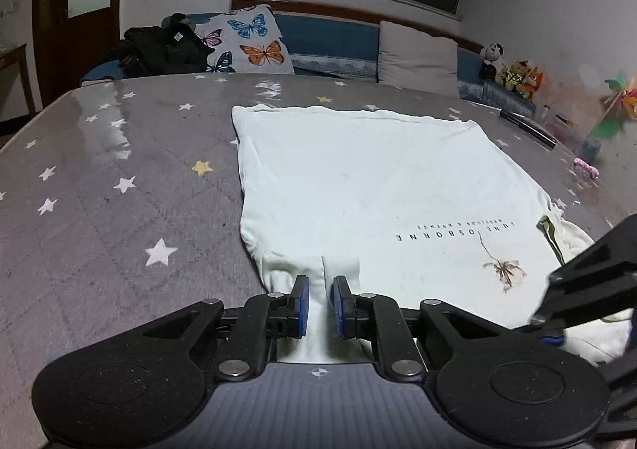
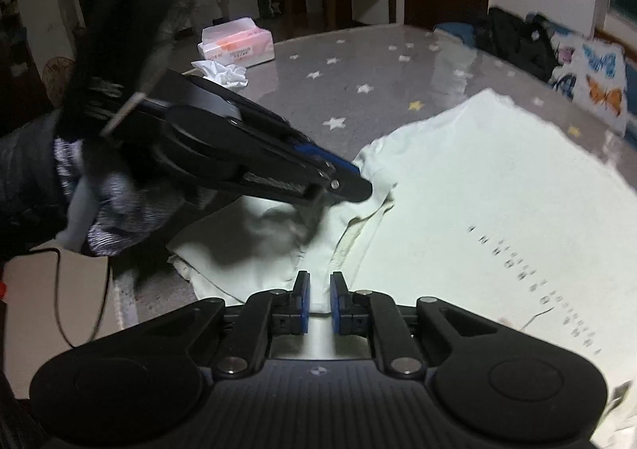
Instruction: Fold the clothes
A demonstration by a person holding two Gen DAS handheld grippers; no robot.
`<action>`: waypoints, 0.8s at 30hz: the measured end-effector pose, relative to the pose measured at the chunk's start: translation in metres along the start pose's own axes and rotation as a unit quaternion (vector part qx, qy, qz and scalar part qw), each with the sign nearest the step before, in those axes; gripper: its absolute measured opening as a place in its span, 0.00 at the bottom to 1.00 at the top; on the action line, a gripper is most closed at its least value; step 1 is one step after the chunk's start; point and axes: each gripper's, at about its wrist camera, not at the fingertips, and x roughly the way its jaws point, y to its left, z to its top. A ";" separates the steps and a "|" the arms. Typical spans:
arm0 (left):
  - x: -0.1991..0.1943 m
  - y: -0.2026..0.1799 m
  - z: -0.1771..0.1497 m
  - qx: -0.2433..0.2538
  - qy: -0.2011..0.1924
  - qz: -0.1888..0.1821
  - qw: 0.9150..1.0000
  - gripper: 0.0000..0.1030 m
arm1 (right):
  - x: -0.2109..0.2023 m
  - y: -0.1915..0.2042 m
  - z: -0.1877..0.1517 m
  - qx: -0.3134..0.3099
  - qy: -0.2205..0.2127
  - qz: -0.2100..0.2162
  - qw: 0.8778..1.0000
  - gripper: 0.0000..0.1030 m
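A white T-shirt (image 1: 370, 178) lies spread flat on a grey table (image 1: 119, 178) whose cover is printed with white and yellow stars. The shirt bears a line of small dark lettering and a faded flower print, both close to its near right part as the left wrist camera shows it.

The left gripper (image 1: 320, 303) sits at the shirt's near edge, beside the sleeve. Its jaws are drawn almost together, and a raised fold of the white cloth runs up between the blue pads, so they are clenched on the T-shirt. From the right wrist camera the same gripper (image 2: 354, 180) reaches in from the left, its tip down on the cloth by the collar, with a hand in a dark, patterned sleeve (image 2: 107, 206) behind it.

The right gripper (image 2: 319, 301) is also at the shirt's near edge, on the side of the lettering. Its jaws are nearly together with a strip of the white cloth pinched between the pads.

Beyond the shirt, on the far left of the table from the right wrist camera, stand a tissue pack (image 2: 237, 42) and a crumpled tissue (image 2: 221, 72). Behind the table's far edge, a butterfly cushion (image 1: 249, 40) leans on a blue sofa (image 1: 330, 36).
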 end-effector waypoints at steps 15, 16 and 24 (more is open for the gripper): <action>-0.034 -0.012 -0.011 0.020 -0.031 0.024 0.999 0.50 | -0.006 0.020 -0.016 -0.025 -0.016 -0.006 1.000 0.11; -0.037 -0.012 -0.014 0.020 -0.030 0.029 0.999 0.50 | -0.006 0.022 -0.015 -0.028 -0.020 -0.006 0.999 0.11; -0.050 0.006 -0.027 -0.003 -0.024 0.070 0.997 0.50 | 0.011 0.049 -0.013 -0.076 -0.015 -0.008 0.997 0.12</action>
